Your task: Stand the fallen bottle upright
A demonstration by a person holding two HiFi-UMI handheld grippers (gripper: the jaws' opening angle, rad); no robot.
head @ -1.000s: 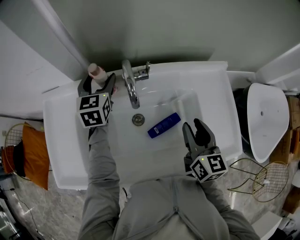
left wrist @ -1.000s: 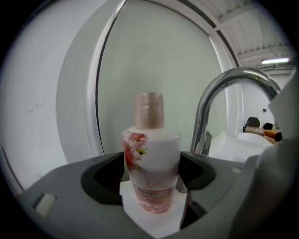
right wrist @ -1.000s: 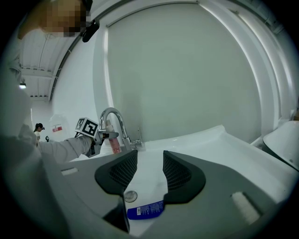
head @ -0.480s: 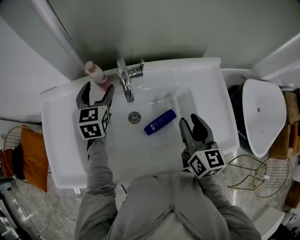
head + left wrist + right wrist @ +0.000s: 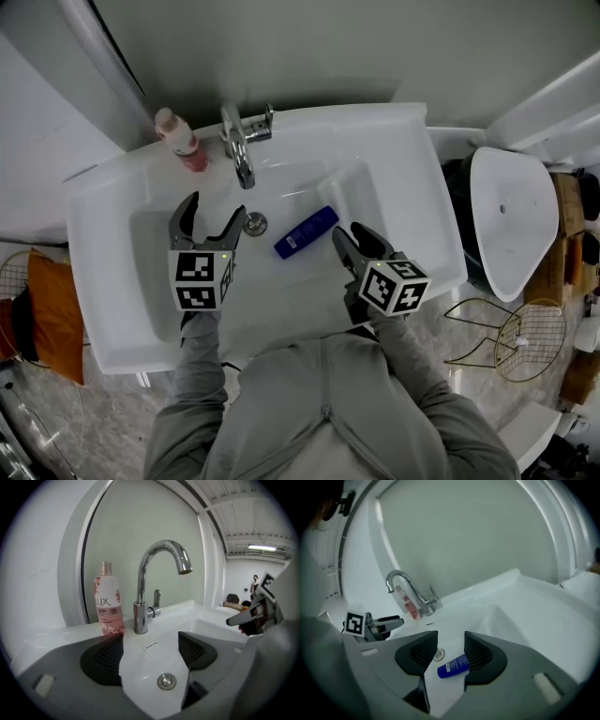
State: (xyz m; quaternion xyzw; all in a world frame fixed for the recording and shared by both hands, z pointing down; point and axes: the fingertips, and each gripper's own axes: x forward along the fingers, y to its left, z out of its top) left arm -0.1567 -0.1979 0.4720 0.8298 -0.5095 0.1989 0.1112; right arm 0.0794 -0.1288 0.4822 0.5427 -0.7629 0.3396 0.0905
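A blue bottle lies on its side in the white sink basin, just right of the drain. My right gripper hovers close behind the bottle's right end without touching it. Its jaws stand narrowly apart with nothing between them, and the right gripper view shows the blue bottle beyond the gap. My left gripper is open wide over the basin, left of the drain. In the left gripper view it faces the drain and the tap.
A pink bottle stands upright on the sink's back ledge, left of the chrome tap. A white toilet and a wire basket are to the right of the sink. An orange item sits on the floor at left.
The left gripper has drawn back from the pink bottle and sunk into the basin beside the drain. The right gripper has dropped lower and rolled, still just behind the blue bottle.
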